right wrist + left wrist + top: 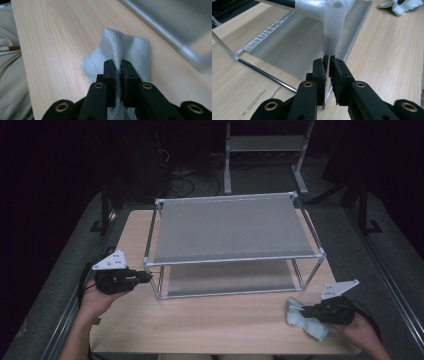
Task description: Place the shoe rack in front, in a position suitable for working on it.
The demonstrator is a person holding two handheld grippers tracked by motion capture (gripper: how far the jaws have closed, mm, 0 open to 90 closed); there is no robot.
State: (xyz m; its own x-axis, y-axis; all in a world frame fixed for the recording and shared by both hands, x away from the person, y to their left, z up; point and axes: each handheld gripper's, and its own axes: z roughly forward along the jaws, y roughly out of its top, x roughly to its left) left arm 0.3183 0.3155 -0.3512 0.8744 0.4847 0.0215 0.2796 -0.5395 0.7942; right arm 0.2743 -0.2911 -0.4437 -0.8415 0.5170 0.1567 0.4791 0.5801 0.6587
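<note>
A two-tier rack (230,227) with grey shelf sheets and a thin metal frame stands on the wooden table (200,320). My left gripper (148,276) is at its front left corner. In the left gripper view, the jaws (328,66) are shut on the upright post (329,47) just below the white plastic corner joint. A crumpled white cloth (305,322) lies near the table's front right corner. My right gripper (302,311) is shut on it, and in the right gripper view the cloth (125,47) bunches up between the jaws (118,66).
The rack's lower shelf (294,45) lies flat on the table. A metal stand (265,150) is on the floor behind the table. The table's near edge runs close to the cloth, with the person's trousers (10,75) beyond it.
</note>
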